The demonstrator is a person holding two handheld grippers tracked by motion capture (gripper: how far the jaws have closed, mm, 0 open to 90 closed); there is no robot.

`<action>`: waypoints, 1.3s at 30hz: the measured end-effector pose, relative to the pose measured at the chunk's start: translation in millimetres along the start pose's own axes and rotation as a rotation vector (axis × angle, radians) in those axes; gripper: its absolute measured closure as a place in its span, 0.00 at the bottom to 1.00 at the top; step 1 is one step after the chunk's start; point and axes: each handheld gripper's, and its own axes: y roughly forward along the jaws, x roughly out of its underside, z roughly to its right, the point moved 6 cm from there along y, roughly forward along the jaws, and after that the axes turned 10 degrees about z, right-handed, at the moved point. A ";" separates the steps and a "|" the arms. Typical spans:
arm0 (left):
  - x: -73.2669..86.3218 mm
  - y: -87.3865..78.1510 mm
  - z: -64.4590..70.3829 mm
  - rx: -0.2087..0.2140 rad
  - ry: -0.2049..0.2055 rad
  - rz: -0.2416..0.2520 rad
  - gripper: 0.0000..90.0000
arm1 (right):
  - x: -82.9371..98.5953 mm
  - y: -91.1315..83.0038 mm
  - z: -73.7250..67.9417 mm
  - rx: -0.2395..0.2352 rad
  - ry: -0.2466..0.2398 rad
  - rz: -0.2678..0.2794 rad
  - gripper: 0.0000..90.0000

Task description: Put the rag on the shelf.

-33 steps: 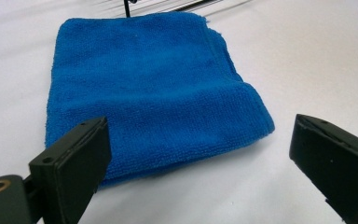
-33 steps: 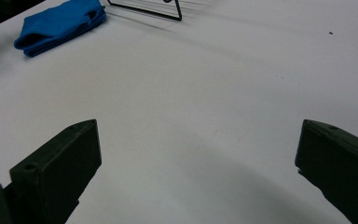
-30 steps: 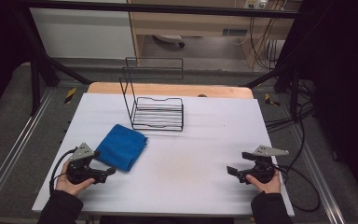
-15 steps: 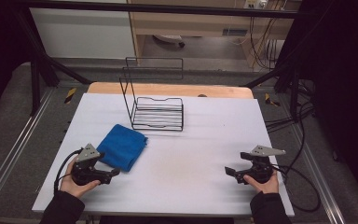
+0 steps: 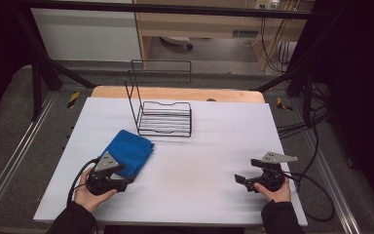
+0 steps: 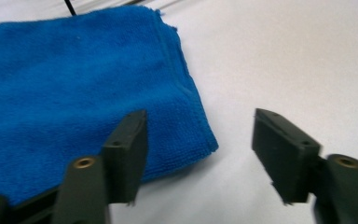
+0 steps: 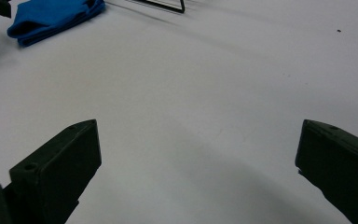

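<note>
You are holding the left tongs [image 5: 126, 183] low over the near left part of the white-covered desk [image 5: 214, 146], jaws spread apart and gripping nothing. In the left gripper view the left tongs [image 6: 200, 161] are pointing at the near corner of the folded blue microfibre cloth [image 6: 74, 98]: one jaw is showing in front of the cloth's near edge, the other over bare desk just beside it. Whether that jaw is touching the fabric I cannot tell.

You are keeping the right tongs [image 5: 238, 179] near the front right of the desk, well apart from the cloth, jaws standing wide with only bare white surface between them in the right gripper view [image 7: 196, 158].

The blue cloth [image 5: 129, 152] is lying flat on the desk, left of centre, just beyond your left hand [image 5: 90, 192]. Farther back, the black wire rack [image 5: 163, 114] is standing upright, close behind the cloth.
</note>
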 end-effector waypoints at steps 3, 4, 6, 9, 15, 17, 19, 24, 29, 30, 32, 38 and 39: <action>2.8 4.3 2.0 0.004 -0.012 -0.024 0.56 | 0.1 0.2 -0.2 -0.001 0.001 -0.003 0.01; 4.0 5.7 2.0 0.005 -0.015 -0.032 0.59 | 0.1 0.4 -0.2 -0.001 0.002 -0.002 0.01; 7.9 10.4 1.5 0.001 -0.022 -0.063 0.63 | 0.1 0.6 -0.2 0.000 0.002 -0.001 0.01; 9.8 14.0 1.6 -0.007 -0.020 -0.076 0.68 | 0.3 0.8 -0.1 0.000 -0.001 -0.003 0.01; 12.0 23.7 0.4 -0.037 -0.028 -0.081 0.73 | 0.4 1.0 0.0 0.001 -0.001 -0.004 0.01; 12.6 24.9 0.4 -0.047 -0.035 -0.079 0.75 | 0.3 1.0 0.0 0.001 -0.001 -0.003 0.01; 12.7 25.7 0.8 -0.059 -0.032 -0.078 0.77 | 0.4 1.1 -0.1 0.001 0.000 -0.004 0.01; 12.5 26.6 -0.3 -0.085 -0.015 -0.087 0.88 | 0.4 1.3 -0.3 0.000 0.002 -0.003 0.01; 11.2 27.0 -3.2 -0.076 -0.045 -0.098 0.93 | 0.0 1.4 0.0 -0.001 -0.002 0.000 0.01; 10.7 27.0 -3.5 -0.072 -0.044 -0.101 0.94 | 0.1 1.5 0.1 -0.002 -0.002 -0.001 0.01; 10.0 26.8 -4.1 -0.065 -0.051 -0.101 0.95 | 0.0 1.6 0.0 -0.002 -0.002 -0.001 0.01; 2.2 16.9 -2.4 -0.016 -0.112 -0.062 0.96 | -0.9 0.4 0.1 -0.004 0.004 0.003 0.01; 2.2 16.9 -2.4 -0.016 -0.112 -0.062 0.96 | -0.8 0.2 0.2 -0.005 0.002 0.001 0.01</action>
